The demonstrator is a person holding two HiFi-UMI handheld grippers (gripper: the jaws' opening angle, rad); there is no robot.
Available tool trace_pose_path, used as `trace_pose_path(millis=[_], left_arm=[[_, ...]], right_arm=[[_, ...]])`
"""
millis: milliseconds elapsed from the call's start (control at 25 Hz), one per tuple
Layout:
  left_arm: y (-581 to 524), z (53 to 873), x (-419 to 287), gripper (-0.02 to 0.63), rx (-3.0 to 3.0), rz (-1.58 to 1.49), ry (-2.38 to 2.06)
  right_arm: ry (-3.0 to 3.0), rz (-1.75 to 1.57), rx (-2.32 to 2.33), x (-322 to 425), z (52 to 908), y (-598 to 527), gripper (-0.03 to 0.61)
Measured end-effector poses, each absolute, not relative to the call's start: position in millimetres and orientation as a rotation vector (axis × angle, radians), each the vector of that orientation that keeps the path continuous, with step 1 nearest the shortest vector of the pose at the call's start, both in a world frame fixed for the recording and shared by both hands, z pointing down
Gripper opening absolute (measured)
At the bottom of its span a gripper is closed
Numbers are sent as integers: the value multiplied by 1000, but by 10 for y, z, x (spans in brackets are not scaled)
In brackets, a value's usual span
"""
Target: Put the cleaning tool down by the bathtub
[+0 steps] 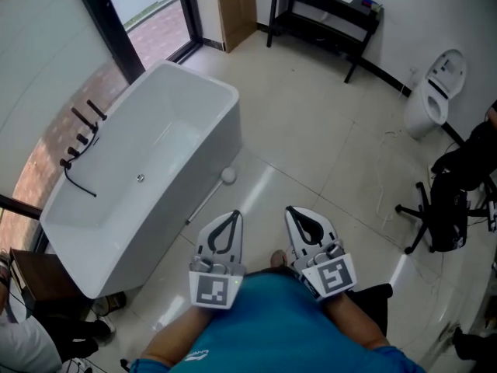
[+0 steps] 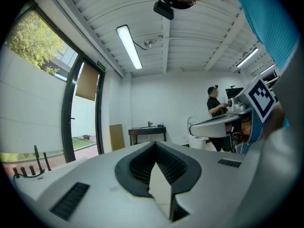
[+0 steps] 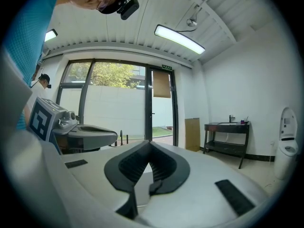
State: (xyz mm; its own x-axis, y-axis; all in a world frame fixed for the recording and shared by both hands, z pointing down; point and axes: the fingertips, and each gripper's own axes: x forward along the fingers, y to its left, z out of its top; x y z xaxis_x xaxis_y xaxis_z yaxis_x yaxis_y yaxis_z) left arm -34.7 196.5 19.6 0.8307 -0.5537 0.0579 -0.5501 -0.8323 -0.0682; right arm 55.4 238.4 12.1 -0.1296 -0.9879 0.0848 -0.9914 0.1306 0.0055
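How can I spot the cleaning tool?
Find the white bathtub at the head view's left. On the floor beside its near wall lies the cleaning tool: a thin pale stick ending in a white ball, unlike the black fittings on the far rim.

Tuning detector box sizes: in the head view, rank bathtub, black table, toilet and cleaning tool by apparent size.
1. bathtub
2. black table, farther off
3. toilet, also far
4. cleaning tool, thin, on the floor
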Motion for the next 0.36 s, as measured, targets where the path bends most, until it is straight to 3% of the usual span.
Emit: trace_pose_path(millis=[360], left_arm=[[2043, 184, -315, -2, -2941, -146, 887]], right_arm=[[-2287, 85, 2024, 631, 70, 2439, 9]])
